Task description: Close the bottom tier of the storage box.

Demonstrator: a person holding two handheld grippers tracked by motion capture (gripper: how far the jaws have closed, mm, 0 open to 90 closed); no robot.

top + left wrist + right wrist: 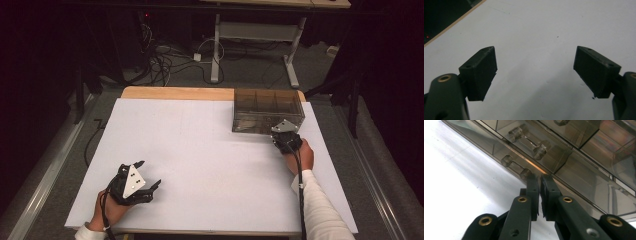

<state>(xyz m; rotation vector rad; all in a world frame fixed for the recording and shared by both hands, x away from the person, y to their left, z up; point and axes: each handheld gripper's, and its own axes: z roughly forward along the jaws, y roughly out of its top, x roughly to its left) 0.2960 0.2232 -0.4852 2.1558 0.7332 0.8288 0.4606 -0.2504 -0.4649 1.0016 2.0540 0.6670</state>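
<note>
At the far right of the white table (200, 145), my right gripper (539, 180) presses its nearly closed jaws against the near front of the smoky clear drawer box (268, 110), just beside a drawer handle (516, 166). My left gripper (535, 71) rests wide open, near left.
</note>
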